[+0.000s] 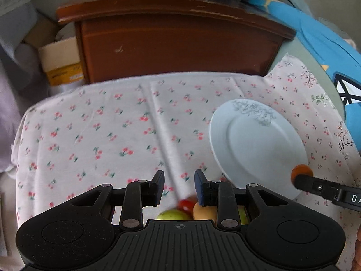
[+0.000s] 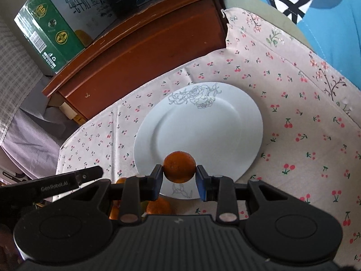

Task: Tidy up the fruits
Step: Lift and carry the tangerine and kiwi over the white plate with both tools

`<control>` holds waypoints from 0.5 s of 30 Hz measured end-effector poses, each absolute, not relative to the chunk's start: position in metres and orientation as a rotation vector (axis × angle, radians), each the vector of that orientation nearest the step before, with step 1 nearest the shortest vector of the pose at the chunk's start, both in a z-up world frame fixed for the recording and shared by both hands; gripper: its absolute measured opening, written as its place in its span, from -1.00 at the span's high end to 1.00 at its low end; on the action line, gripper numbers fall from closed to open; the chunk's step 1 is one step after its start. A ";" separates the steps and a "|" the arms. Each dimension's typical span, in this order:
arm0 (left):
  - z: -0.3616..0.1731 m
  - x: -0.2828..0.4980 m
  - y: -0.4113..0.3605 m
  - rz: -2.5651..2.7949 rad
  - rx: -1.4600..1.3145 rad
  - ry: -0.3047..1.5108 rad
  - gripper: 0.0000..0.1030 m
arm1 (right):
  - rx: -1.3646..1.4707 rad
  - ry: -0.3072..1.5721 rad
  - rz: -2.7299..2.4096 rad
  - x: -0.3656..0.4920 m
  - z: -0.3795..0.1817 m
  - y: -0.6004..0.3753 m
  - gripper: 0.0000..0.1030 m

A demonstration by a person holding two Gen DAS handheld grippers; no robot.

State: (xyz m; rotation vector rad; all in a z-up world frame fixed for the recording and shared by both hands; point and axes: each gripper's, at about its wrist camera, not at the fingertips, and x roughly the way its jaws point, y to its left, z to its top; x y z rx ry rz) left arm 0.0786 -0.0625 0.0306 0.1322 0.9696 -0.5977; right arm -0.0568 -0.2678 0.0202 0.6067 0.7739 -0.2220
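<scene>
My right gripper (image 2: 179, 174) is shut on a small orange (image 2: 179, 167), holding it over the near rim of a white plate (image 2: 198, 131) with a grey flower drawing. That orange (image 1: 301, 171) also shows at the right of the left wrist view, beside the plate (image 1: 259, 144). My left gripper (image 1: 179, 187) is drawn in to a narrow gap with nothing between its pads, above the cherry-print cloth (image 1: 101, 135). Just below it lie a red fruit (image 1: 186, 204), a green apple (image 1: 173, 214) and a yellow-orange fruit (image 1: 203, 211), partly hidden by the gripper body. More oranges (image 2: 158, 206) lie under the right gripper.
A brown wooden cabinet (image 1: 176, 45) stands behind the cloth, with a green carton (image 2: 52, 29) on top. A cardboard box (image 1: 61, 61) sits to its left. Blue printed fabric (image 2: 327, 22) lies at the far right. The left gripper's finger (image 2: 67, 180) reaches in at the left.
</scene>
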 end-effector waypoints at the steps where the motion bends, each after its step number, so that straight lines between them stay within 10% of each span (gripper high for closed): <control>1: 0.029 0.076 -0.061 -0.614 0.134 0.988 0.48 | 0.602 0.774 -0.222 -0.057 0.020 -0.267 0.38; 15: 0.031 0.043 -0.071 -0.774 0.301 0.906 0.36 | 0.591 0.789 -0.213 -0.056 0.018 -0.265 0.38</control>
